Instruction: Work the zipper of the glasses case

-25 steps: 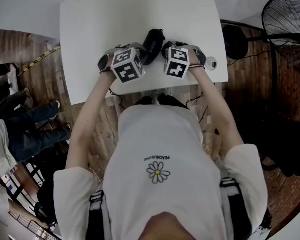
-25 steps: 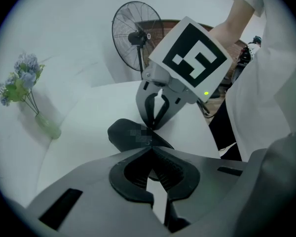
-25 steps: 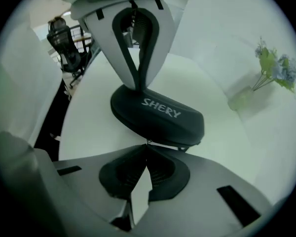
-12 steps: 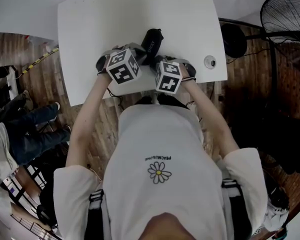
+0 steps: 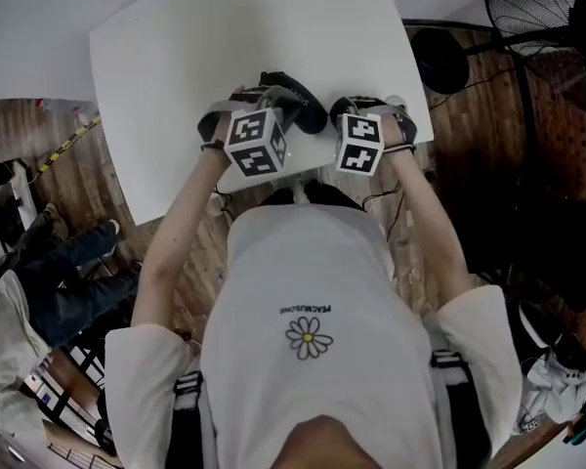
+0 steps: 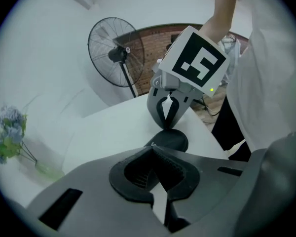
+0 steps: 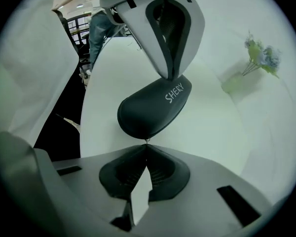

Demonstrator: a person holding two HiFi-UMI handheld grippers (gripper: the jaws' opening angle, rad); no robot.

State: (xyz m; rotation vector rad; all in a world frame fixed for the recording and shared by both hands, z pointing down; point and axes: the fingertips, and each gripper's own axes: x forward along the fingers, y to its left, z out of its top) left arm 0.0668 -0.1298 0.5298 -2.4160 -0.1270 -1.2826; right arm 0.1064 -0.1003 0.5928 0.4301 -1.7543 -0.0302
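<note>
You were at the very start of the pull. Both grips looked set, and I could see no gap opened in the zipper yet.

Your right gripper [image 7: 146,145] had its jaws closed together. A small metal tab, which I took for the zipper pull [image 7: 147,140], was nipped right at their tips. The glasses case [image 7: 153,110] sat on the white table [image 7: 212,132] just beyond those tips, its near end touching them.

Your left gripper [image 6: 153,148] was fully closed as well, with its tips on the opposite end of the case. It looked to be pinching the rim there, though the bite was too small to be sure of.

As I judged it, the next move called for the right jaws to draw the tab along the seam. They would need to follow the curve of the end rather than tug straight. Meanwhile the left jaws had to keep the case from sliding or lifting. So thin a tab could easily slip out of closed tips.

A second before, the case had pointed away from you between the two grippers. It had since swung to lie crosswise between their tips, and the grippers had spread further apart.
</note>
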